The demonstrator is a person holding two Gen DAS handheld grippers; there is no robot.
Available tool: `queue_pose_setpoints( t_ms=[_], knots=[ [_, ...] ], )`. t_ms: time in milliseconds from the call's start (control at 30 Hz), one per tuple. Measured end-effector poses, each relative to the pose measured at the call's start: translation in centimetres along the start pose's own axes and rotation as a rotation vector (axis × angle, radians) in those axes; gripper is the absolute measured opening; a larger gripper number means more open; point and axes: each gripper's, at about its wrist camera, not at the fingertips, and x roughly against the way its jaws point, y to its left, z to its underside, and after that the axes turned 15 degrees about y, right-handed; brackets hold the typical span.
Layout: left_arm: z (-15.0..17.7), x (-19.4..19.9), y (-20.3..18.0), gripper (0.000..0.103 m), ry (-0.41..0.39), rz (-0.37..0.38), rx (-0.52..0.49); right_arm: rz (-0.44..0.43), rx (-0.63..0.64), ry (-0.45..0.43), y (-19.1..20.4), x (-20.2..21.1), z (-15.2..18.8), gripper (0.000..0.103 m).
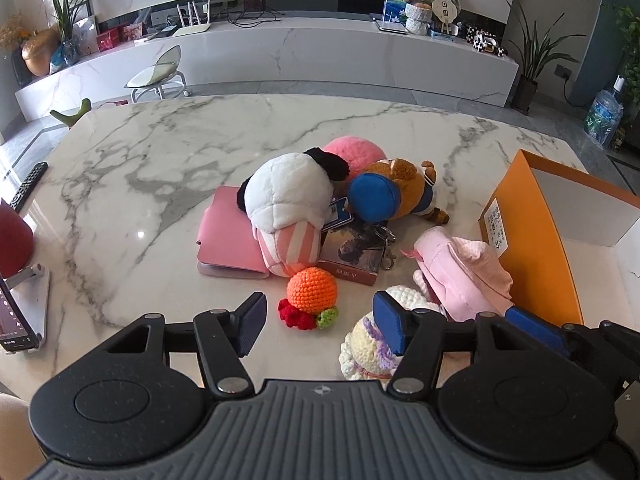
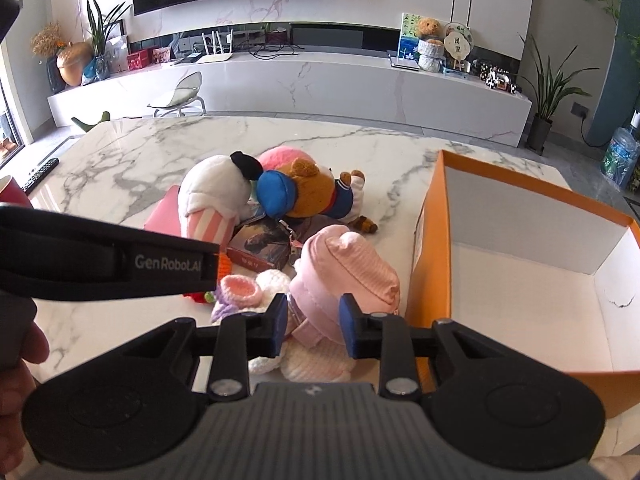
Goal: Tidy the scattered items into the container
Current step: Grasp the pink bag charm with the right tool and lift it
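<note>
Right gripper (image 2: 313, 326) fingers clamping pink-hatted crochet doll (image 2: 344, 276) beside orange box (image 2: 434, 248)

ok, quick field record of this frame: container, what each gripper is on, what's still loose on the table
container: orange box, white inside, nothing visible in it, at the table's right
right gripper: fingers shut on the pink hat of a crocheted doll
left gripper: open, nothing between the fingers, above the orange crochet ball
still out: white plush, bear plush, pink wallet, book
</note>
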Motion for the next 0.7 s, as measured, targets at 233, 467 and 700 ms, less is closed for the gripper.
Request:
queue_pose_setpoints(
  t_ms=[233, 467, 700],
  knots=[
    [-0.5, -1.2, 0.2, 0.07, 0.018, -0.044, 0.01, 0.025, 0.055, -0.005, 0.4, -1.5, -1.0, 0.043],
    [-0.6, -1.7, 0.6, 0.071, 0.04, -0.023, 0.034, 0.06, 0.092, -0.002, 0.7, -2.7, -1.3, 0.036],
    [-0.2, -1.0, 0.7, 0.071, 0.029, -0.03, 0.036, 0.092, 0.105, -0.048, 0.8, -1.6, -1.2, 0.024]
  ],
)
